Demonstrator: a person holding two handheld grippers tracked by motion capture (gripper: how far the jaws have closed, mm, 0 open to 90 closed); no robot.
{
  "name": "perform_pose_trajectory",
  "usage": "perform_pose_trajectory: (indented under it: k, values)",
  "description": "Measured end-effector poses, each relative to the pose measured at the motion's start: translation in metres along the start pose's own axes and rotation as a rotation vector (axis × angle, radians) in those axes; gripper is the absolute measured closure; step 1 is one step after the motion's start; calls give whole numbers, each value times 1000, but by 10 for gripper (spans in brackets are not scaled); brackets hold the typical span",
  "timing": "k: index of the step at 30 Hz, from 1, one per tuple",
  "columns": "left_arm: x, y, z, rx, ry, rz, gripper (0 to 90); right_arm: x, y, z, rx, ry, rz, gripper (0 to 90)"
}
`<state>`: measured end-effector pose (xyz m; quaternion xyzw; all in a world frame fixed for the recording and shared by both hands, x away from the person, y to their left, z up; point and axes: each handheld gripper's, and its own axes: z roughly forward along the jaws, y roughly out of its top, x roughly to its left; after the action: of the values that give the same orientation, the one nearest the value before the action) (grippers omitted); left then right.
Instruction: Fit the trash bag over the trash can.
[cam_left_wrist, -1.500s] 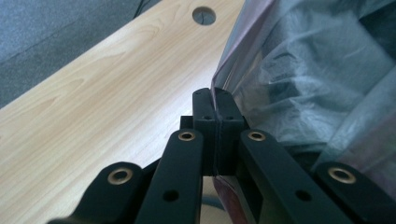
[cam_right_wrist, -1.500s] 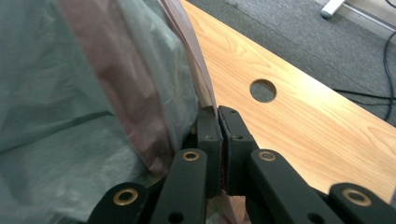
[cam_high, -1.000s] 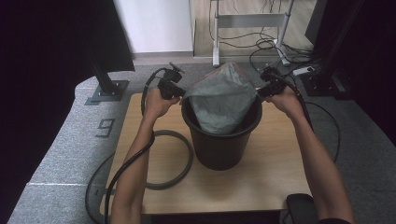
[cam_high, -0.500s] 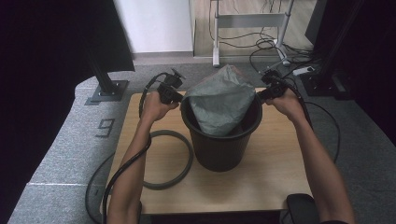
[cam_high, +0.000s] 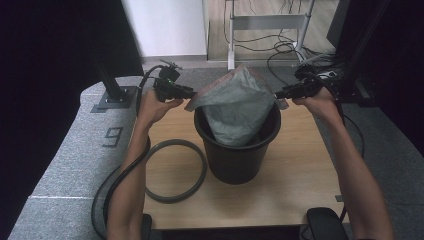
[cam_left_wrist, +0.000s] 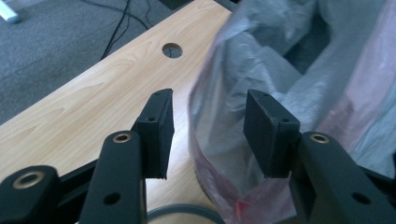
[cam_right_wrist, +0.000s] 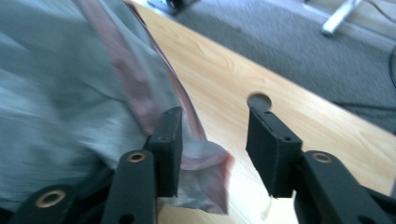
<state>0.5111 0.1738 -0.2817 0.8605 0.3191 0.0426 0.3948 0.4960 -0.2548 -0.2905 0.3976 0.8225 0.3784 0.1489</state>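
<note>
The thin, limp bag (cam_high: 235, 107) stood in the bin (cam_high: 237, 157), its edge between the spread jaws of both left gripper (cam_left_wrist: 208, 135) and right gripper (cam_right_wrist: 214, 151), best pinched at its rim.

From my station I see a light wooden table (cam_high: 295, 170) standing on grey carpet (cam_high: 65, 165) — the carpet carries a dark numeral 9 (cam_high: 113, 137) at the left. A round cable hole (cam_left_wrist: 172, 49) pierces the tabletop. Behind, a white wall panel (cam_high: 167, 25) meets wood flooring where a grey metal stand (cam_high: 267, 22) sits among loose black cables (cam_high: 285, 52). Dark panels close in both sides — a black post base (cam_high: 116, 96) rests at the left.
</note>
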Motion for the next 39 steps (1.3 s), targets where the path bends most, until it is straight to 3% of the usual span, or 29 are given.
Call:
perform_pose_trajectory:
  k: [8, 12, 13, 17, 21, 32, 35, 39]
  values:
    - [-15, -4, -12, -14, -57, 61, 488, 18, 9, -12, -47, 61, -86, 463]
    - [-18, -7, -20, -30, -113, 84, 475, 23, 13, -11, -57, 71, -123, 449]
    - [-18, -8, -22, -35, -125, 85, 470, 24, 14, -9, -56, 68, -125, 463]
    - [-16, -11, -30, -69, -149, 79, 456, 26, 15, -4, -37, 52, -145, 693]
    - [-17, -12, -35, -96, -203, 92, 438, 28, 15, -3, -28, 50, -155, 813]
    - [-34, -9, -38, -99, -311, 177, 384, 29, 12, -10, -20, 53, -164, 874]
    - [-38, -9, -39, -87, -266, 195, 381, 29, 12, -12, -23, 53, -167, 874]
    - [-38, -8, -34, -50, -184, 183, 412, 31, 11, -12, -26, 60, -167, 881]
